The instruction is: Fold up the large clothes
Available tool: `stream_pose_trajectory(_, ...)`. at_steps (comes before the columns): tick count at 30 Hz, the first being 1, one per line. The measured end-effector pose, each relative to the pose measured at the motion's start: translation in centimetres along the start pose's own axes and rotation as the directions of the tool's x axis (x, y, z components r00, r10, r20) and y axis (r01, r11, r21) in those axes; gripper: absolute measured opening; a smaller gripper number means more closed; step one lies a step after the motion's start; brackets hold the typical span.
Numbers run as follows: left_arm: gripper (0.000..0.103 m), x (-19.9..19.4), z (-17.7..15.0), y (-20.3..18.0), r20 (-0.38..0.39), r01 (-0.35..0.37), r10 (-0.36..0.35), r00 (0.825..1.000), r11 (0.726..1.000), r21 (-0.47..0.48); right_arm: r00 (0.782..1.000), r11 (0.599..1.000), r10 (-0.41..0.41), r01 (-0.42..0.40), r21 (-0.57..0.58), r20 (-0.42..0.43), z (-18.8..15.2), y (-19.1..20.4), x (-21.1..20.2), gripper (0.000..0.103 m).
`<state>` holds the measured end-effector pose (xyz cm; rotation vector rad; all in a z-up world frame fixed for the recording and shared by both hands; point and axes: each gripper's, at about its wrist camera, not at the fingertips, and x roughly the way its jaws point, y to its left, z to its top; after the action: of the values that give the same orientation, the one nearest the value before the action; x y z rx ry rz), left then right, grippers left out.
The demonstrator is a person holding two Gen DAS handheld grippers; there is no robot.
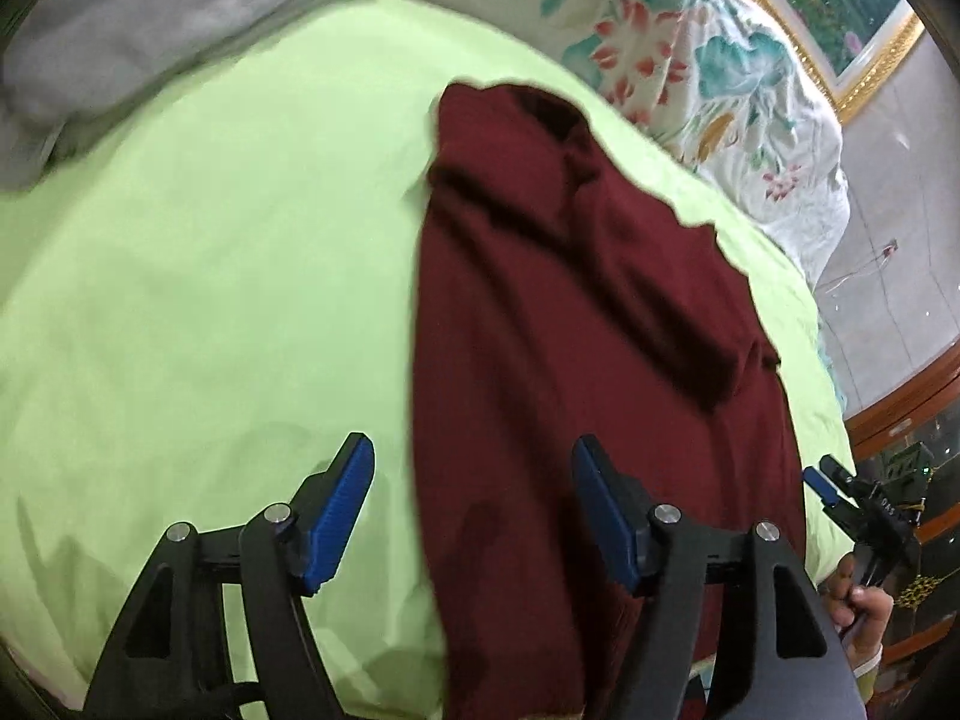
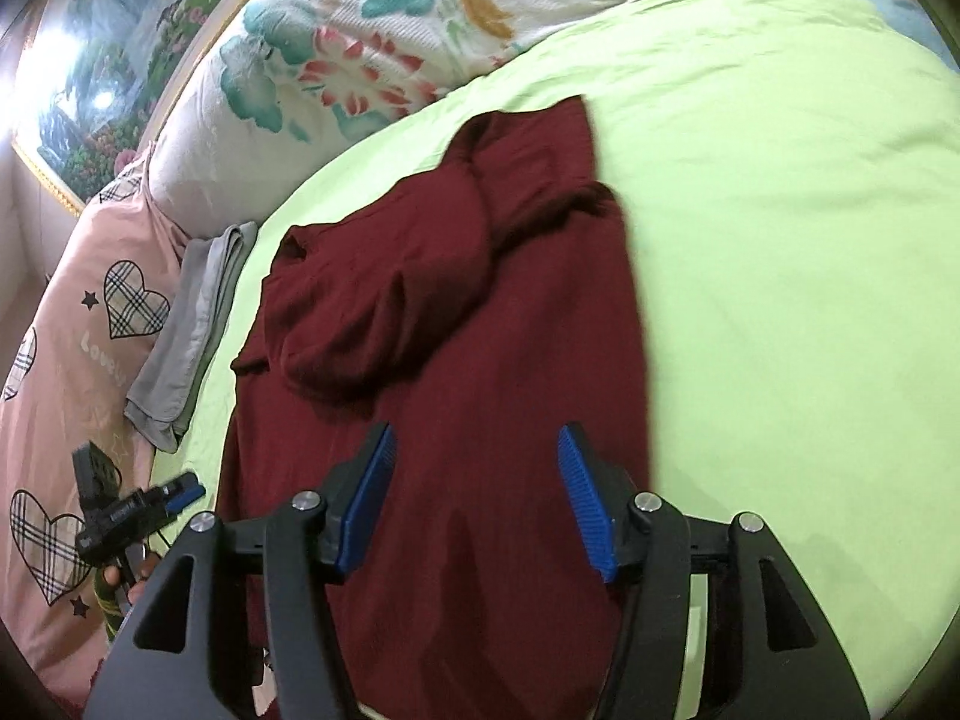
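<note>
Maroon garment [image 1: 600, 330] lies lengthwise on the green sheet [image 1: 210, 240], probably sleeve-folded; left gripper [image 1: 471, 510] and right gripper [image 2: 474, 492] hover wide open, empty, poised to grasp its near hem.

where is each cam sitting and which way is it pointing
Left wrist: on the left gripper, angled down at the maroon garment on the green sheet; the right gripper shows at the right edge.
Right wrist: on the right gripper, angled down over the same garment; left gripper at lower left.
Shared: garment, sheet, floral bedding.
</note>
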<state>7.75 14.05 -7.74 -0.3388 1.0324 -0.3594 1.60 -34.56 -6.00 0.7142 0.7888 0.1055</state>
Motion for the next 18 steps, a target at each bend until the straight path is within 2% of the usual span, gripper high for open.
stream_pose_trajectory(3,0.07,0.4,-2.7,0.7,-0.057,-0.003,0.003,0.998,1.0,-0.005,0.999,0.999,-0.044,0.044,0.0,0.003,-1.4,-1.2,-1.9,0.065)
stream_pose_trajectory(6,0.072,0.0,-4.3,0.3,-0.051,0.0,0.002,0.999,0.999,0.032,0.998,0.998,-0.057,0.057,0.014,-0.025,-3.1,-2.7,-3.1,0.065)
stream_pose_trajectory(10,0.072,0.4,-5.3,-1.1,-0.083,0.056,-0.052,0.995,0.997,0.051,0.998,0.999,0.022,-0.02,0.029,-0.06,-5.3,-3.3,-3.2,0.065)
stream_pose_trajectory(11,0.067,0.8,-5.3,-1.7,-0.086,0.053,-0.047,0.995,0.997,0.063,0.996,0.998,0.055,-0.053,0.026,-0.068,-5.7,-3.0,-2.9,0.065)
stream_pose_trajectory(13,0.032,1.2,-5.7,-2.7,-0.099,0.029,-0.018,0.995,0.993,0.115,0.993,0.996,0.087,-0.085,0.027,-0.074,-6.0,-2.6,-2.5,0.064)
stream_pose_trajectory(14,0.005,1.6,-5.9,-2.9,-0.122,0.031,-0.015,0.992,0.991,0.132,0.991,0.995,0.102,-0.1,0.027,-0.081,-6.2,-2.3,-2.2,0.059)
stream_pose_trajectory(15,0.006,1.7,-6.0,-2.9,-0.131,0.035,-0.018,0.991,0.991,0.133,0.99,0.994,0.112,-0.11,0.02,-0.092,-6.3,-2.0,-1.8,0.028)
stream_pose_trajectory(16,0.006,1.5,-6.1,-3.0,-0.121,0.028,-0.01,0.993,0.99,0.142,0.986,0.993,0.121,-0.12,0.022,-0.114,-6.4,-1.9,-1.3,0.008)
stream_pose_trajectory(18,0.005,0.2,-6.1,-3.0,-0.087,0.007,0.008,0.996,0.986,0.165,0.985,0.99,0.138,-0.135,0.032,-0.108,-6.4,-2.1,-1.5,0.007)
